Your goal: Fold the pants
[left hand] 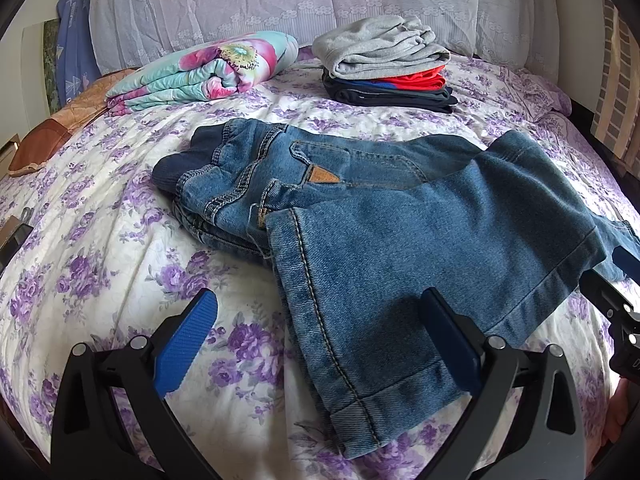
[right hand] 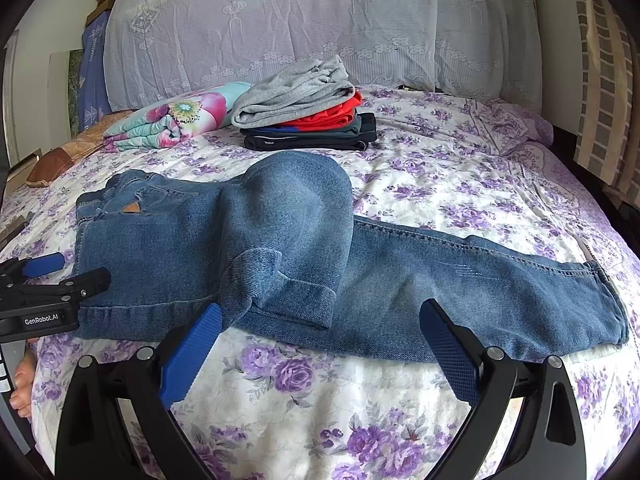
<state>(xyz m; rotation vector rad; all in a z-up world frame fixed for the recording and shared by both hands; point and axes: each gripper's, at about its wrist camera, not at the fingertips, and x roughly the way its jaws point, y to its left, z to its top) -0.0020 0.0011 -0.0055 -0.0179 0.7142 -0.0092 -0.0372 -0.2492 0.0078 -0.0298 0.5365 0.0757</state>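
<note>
Blue jeans [left hand: 400, 216] lie on the flowered bed sheet [left hand: 100, 240], waistband to the far left. One leg is folded back over the seat, its hem toward me. In the right wrist view the other jeans leg [right hand: 480, 280] stretches out flat to the right. My left gripper [left hand: 320, 300] is open just above the folded leg's hem, holding nothing; its right finger is over denim, its left finger over the sheet. My right gripper [right hand: 322, 310] is open at the near edge of the jeans, also holding nothing. Each gripper shows at the edge of the other's view.
A stack of folded clothes [right hand: 304, 112], grey on top of red and dark pieces, sits behind the jeans. A folded floral blanket [right hand: 172, 120] lies to its left. A large lace-covered pillow [right hand: 320, 20] lines the headboard. Bare sheet spreads to the right and in front.
</note>
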